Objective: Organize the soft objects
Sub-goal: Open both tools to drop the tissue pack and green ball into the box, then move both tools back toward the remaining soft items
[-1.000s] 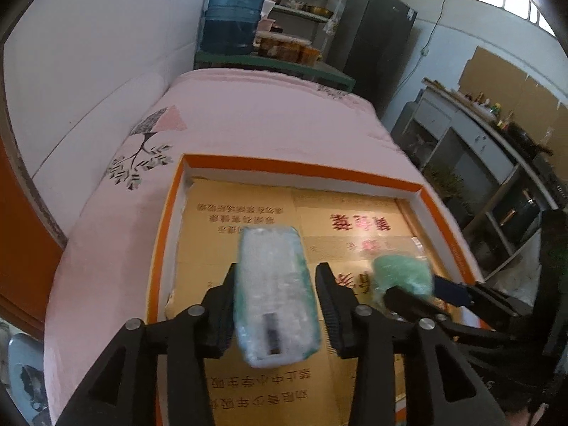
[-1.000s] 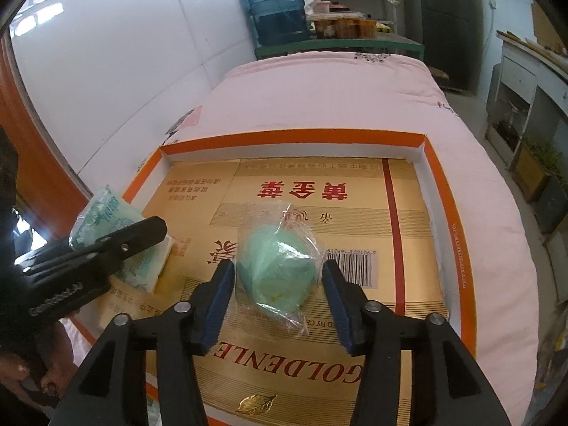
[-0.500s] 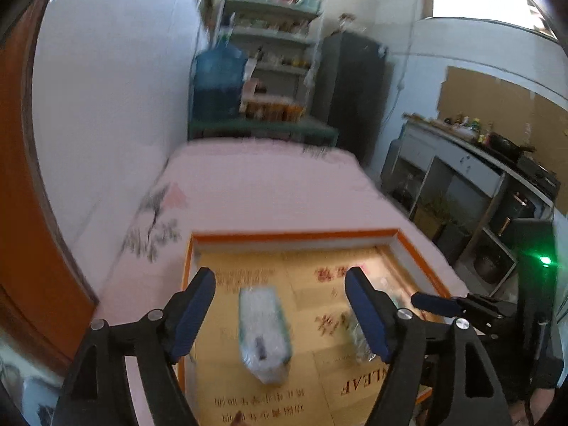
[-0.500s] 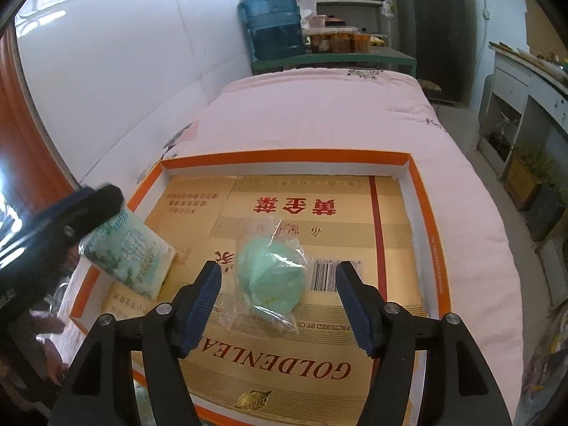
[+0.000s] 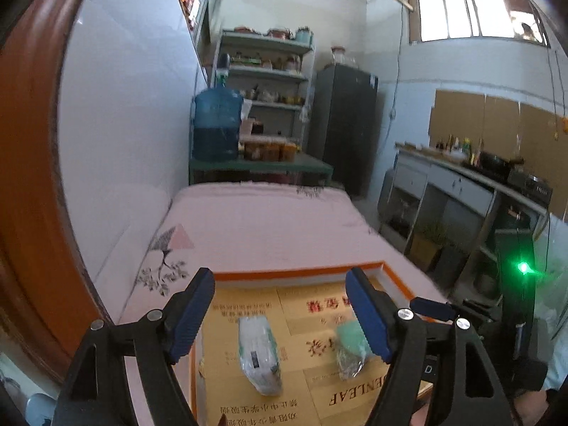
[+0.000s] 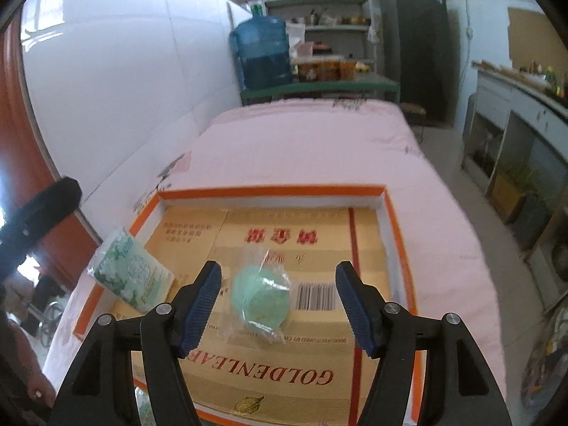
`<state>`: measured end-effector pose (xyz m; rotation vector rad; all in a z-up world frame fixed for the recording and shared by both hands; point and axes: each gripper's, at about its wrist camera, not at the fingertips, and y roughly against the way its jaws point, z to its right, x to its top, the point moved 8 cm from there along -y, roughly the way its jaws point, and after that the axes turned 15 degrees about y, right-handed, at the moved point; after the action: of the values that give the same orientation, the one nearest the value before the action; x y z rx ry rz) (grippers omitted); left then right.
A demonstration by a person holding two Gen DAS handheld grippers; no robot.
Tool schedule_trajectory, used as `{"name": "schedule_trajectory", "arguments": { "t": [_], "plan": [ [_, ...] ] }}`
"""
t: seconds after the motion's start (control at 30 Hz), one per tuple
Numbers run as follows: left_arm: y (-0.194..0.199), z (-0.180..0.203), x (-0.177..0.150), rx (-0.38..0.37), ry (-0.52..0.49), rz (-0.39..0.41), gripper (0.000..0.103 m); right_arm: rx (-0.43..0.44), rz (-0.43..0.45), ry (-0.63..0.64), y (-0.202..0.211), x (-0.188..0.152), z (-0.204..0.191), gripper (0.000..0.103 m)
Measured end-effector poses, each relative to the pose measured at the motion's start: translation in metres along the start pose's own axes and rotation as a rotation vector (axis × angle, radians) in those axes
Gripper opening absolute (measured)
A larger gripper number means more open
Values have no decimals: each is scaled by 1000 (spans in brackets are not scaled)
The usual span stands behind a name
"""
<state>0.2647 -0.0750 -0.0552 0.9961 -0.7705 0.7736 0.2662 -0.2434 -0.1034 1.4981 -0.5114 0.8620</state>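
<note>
While raised above the tray (image 6: 390, 209), both tongs — left (image 5: 284, 314), right (image 6: 278, 305) — wide apart, empty.

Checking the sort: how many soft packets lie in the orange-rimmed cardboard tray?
2: a white-green tissue pack at the tray's left edge, a green sponge in clear wrap near its middle. Others may be hidden.

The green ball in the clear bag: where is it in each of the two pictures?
Left wrist: green ball, lower right, partly behind the right finger.
Right wrist: green ball, lower centre, between the open fingers.
Shared landmark: tissue pack, to the ball's left in both views.
</note>
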Motion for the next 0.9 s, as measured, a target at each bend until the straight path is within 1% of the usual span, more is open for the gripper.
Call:
{"name": "schedule_trajectory", "arguments": {
  "t": [0.13,0.27,0.33,0.47,0.7,0.8,0.83,0.9],
  "plan": [
    [19,-1,14,-10,32,55,76,-21,67,12,20,12,0,68],
    [37,-3,29,4,58,117,76,-18,114,10,40,24,-2,69],
    [43,-2,31,0,65,118,76,-24,123,12,51,28,-3,69],
    [52,-1,30,-6,80,96,76,-34,147,29,77,31,-9,69],
    [79,-5,17,22,109,94,75,-44,162,36,124,15,-18,69],
    [91,-3,12,59,93,102,75,-44,159,41,140,4,-24,69],
    [96,-3,10,84,78,106,75,-44,157,44,144,1,-26,69],
    [103,0,8,106,57,110,75,-41,155,46,153,-6,-30,69]
  ]
}}
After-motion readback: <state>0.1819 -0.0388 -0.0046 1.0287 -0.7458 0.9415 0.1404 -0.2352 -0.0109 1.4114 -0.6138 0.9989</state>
